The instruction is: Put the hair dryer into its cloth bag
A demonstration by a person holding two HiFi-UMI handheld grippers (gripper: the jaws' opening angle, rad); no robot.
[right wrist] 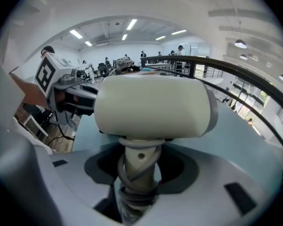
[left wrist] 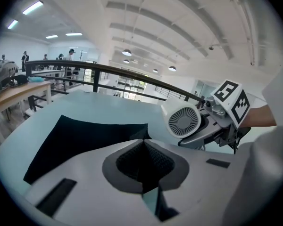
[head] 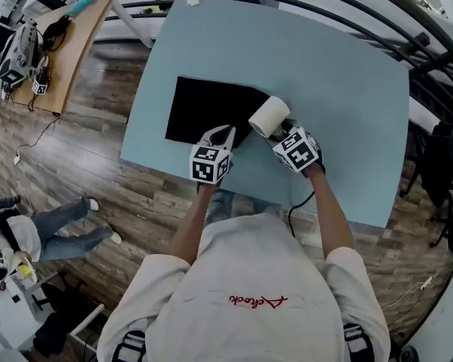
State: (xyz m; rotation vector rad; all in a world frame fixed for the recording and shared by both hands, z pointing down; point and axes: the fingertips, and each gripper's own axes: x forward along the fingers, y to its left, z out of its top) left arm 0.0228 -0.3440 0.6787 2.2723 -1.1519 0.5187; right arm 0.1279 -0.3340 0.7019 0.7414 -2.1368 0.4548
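A black cloth bag (head: pixel 208 110) lies flat on the light blue table (head: pixel 340 111). My left gripper (head: pixel 225 133) is shut on the bag's near right edge, and a strip of dark cloth (left wrist: pixel 156 205) shows between its closed jaws (left wrist: pixel 144 167). The cream hair dryer (head: pixel 269 116) hangs just right of that edge, above the table. My right gripper (head: pixel 281 133) is shut on its handle (right wrist: pixel 137 166), which has the cord wound round it. From the left gripper view the dryer's rear grille (left wrist: pixel 183 121) faces the camera. The barrel (right wrist: pixel 151 107) fills the right gripper view.
A wooden bench (head: pixel 68 47) with other devices stands at the far left. Black curved railings (head: pixel 362 17) run behind and right of the table. A person sits on the floor at lower left (head: pixel 57 232). The dryer's cord (head: pixel 296 211) hangs over the table's near edge.
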